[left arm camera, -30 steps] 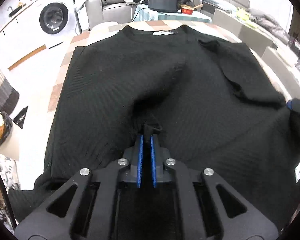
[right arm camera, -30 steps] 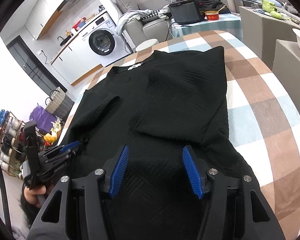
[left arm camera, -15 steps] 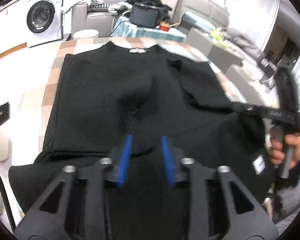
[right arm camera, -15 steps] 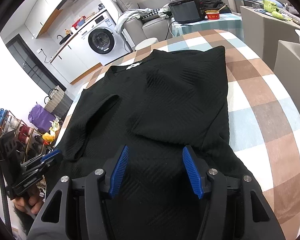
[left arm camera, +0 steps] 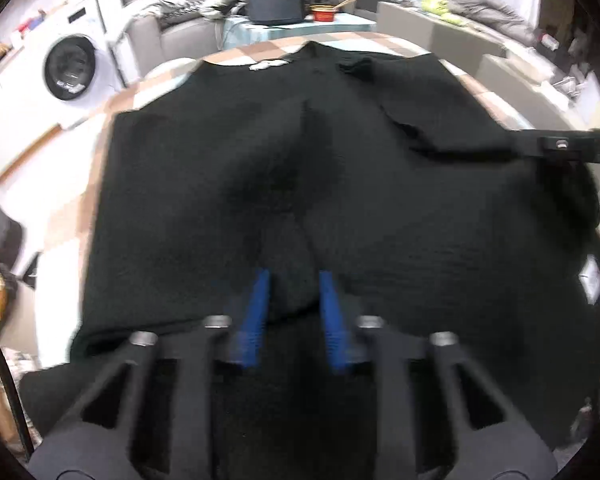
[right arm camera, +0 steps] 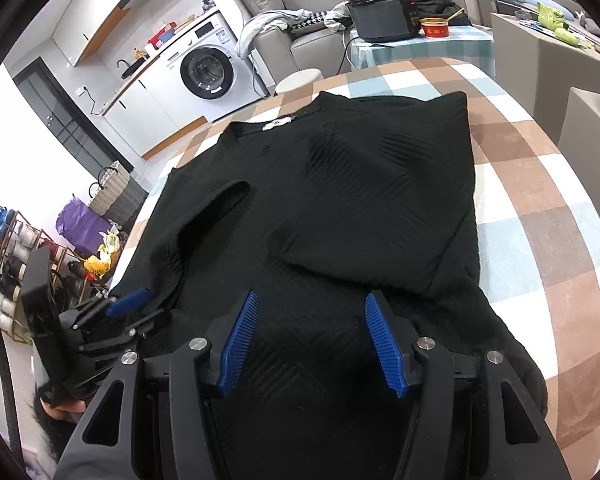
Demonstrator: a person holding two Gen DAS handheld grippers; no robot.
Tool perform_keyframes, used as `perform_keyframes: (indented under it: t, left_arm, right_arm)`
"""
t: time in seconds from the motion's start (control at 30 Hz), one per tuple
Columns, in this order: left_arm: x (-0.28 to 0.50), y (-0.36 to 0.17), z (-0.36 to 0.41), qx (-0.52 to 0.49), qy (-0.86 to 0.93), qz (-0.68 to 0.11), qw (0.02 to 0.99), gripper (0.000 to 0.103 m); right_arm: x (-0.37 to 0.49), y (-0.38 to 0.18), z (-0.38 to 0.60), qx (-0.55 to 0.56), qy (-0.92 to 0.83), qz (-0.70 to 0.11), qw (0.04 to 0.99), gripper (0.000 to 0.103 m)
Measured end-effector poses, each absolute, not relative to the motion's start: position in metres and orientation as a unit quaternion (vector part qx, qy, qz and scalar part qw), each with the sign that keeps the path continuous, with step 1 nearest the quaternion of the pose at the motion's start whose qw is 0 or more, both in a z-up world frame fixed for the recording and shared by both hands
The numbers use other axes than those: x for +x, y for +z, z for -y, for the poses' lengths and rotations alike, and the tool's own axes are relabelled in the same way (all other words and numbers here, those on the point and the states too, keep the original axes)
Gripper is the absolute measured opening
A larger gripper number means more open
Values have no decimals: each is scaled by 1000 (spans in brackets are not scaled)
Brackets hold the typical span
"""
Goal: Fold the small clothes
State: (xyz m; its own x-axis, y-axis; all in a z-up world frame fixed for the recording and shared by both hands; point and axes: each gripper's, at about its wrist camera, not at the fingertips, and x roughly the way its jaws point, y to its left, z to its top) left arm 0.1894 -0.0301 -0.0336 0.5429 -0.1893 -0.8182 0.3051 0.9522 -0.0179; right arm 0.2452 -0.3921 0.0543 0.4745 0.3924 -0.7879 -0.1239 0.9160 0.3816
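The black sweater (right arm camera: 340,208) lies flat on the checked table (right arm camera: 540,208), both sleeves folded over its body. The left wrist view shows the left gripper (left arm camera: 294,280) closing with a raised fold of fabric between its blue pads, not yet pressed. Only the right wrist view shows the right gripper (right arm camera: 312,304) half open, holding nothing, above the hem.
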Motion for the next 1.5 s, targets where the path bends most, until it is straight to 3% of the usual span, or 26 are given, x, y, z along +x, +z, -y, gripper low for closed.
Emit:
perform_keyframes:
  t: [0.07,0.47,0.63,0.83,0.9,1.0,1.37,1.43,1.47,1.5]
  left_arm:
    - [186,-26,19,33,-147,-444,883,12]
    - [193,6,-13,-70,-157,-400,900,12]
    - [206,-5,9,-50,-190,-437,878,12]
    - [188,-5,-5,-69,-174,-433,882,29]
    - [182,1,-14,-72,-155,-421,891,56]
    - [176,13,-38,-74,-92,-385,915,79]
    - [171,2,-108,-143,-16,-393,908,80]
    - [172,-1,-112,-143,-12,-395,907,80]
    - [173,-3,-113,-143,-11,-396,907,80]
    - [173,-4,-114,-144,-10,-397,907,80]
  right_arm:
    - [246,52,395,137,149,-491,847,57]
    - [266,54,377,102,177,-495,845,57]
    - [275,47,358,94,192,-509,834,57]
    - [288,48,343,125,205,-505,829,57]
    - [295,51,331,131,213,-500,829,57]
    - [307,56,308,133,221,-494,830,57]
    - [355,18,244,159,245,-524,800,57]
    - [363,11,240,164,244,-519,803,46]
    - [366,11,238,160,243,-511,809,33]
    - [369,10,235,155,244,-509,810,12]
